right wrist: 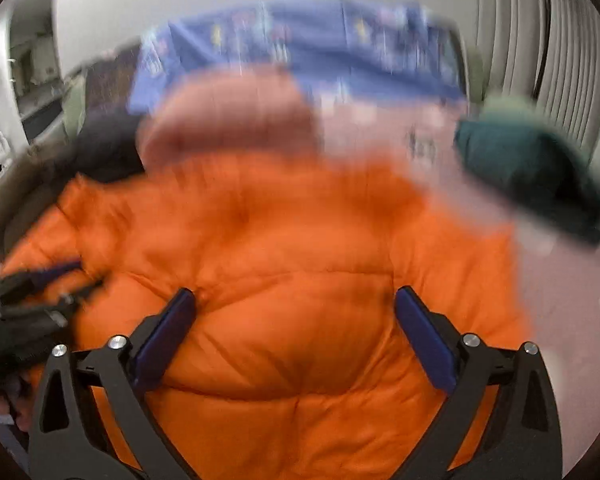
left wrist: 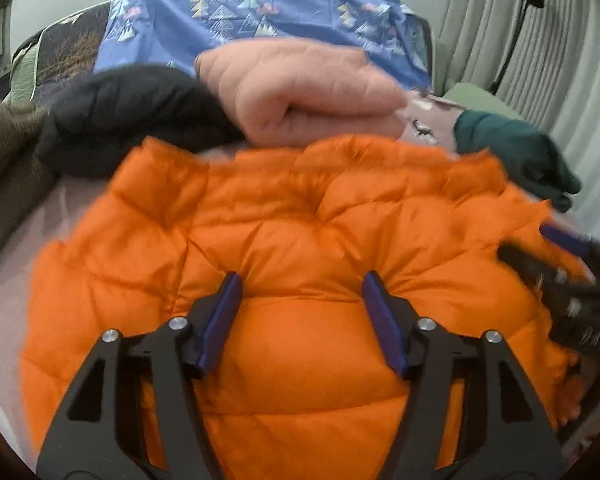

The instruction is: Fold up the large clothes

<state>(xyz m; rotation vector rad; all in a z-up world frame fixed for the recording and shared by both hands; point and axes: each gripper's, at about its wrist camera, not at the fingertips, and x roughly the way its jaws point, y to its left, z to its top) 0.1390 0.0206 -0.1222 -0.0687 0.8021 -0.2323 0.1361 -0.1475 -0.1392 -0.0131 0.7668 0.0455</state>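
A puffy orange jacket [left wrist: 300, 220] lies spread on the pale pink bed sheet [left wrist: 4, 280] and fills the lower half of both views. My left gripper [left wrist: 301, 280] pinches a bulging fold of it; creases run into both blue pads. My right gripper [right wrist: 294, 294] stands wider, with a thick bulge of the orange jacket [right wrist: 292, 240] pressed between its pads. That view is blurred. Each gripper shows in the other's view: the right gripper [left wrist: 560, 264] at the jacket's right edge, the left gripper [right wrist: 48, 284] at its left edge.
Behind the orange jacket lie a folded pink jacket [left wrist: 300, 92], a black jacket [left wrist: 132, 116], a dark green garment [left wrist: 516, 152] on the right and an olive garment [left wrist: 8, 160] on the left. Blue tree-print bedding [left wrist: 260, 12] stands at the back. A lamp stand [left wrist: 520, 20] and curtain [left wrist: 560, 80] are at the right.
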